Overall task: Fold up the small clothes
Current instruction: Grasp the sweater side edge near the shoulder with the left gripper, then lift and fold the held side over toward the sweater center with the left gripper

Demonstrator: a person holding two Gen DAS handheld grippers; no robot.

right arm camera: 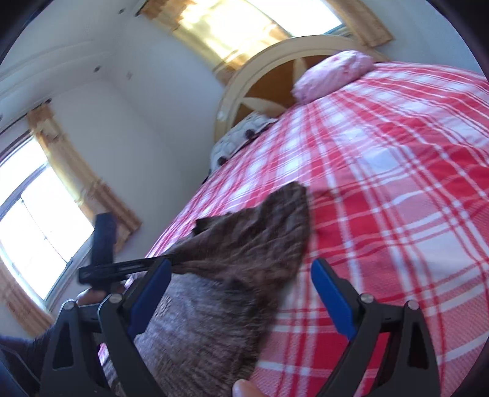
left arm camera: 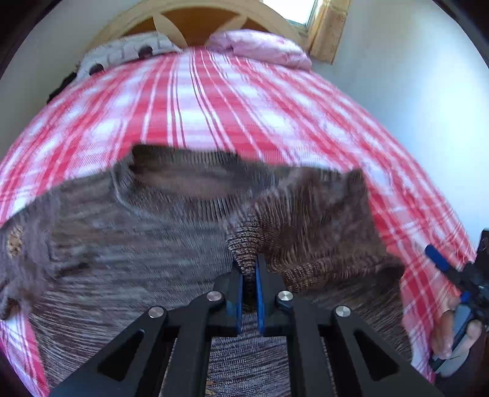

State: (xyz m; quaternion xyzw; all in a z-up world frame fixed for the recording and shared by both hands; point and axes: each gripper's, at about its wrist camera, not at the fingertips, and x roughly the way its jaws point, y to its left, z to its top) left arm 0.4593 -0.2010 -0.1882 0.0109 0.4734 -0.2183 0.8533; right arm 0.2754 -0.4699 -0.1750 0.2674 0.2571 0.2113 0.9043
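Observation:
A small brown-grey knit sweater [left arm camera: 137, 238] lies on a bed with a red and white plaid cover [left arm camera: 198, 100]. My left gripper [left arm camera: 249, 268] is shut on a fold of the sweater near its right sleeve and lifts it. In the right wrist view the sweater [right arm camera: 232, 268] hangs raised from the left gripper [right arm camera: 171, 259], which reaches in from the left. My right gripper [right arm camera: 241, 274] is open and empty, its blue pads [right arm camera: 331, 293] on either side of the sweater's lower part. It also shows at the right edge of the left wrist view [left arm camera: 449, 268].
A pink pillow [left arm camera: 259, 45] and a white patterned pillow [left arm camera: 128, 52] lie at the wooden headboard [left arm camera: 195, 18]. Curtained windows [right arm camera: 36, 220] stand beyond the bed's left side. White walls flank the bed.

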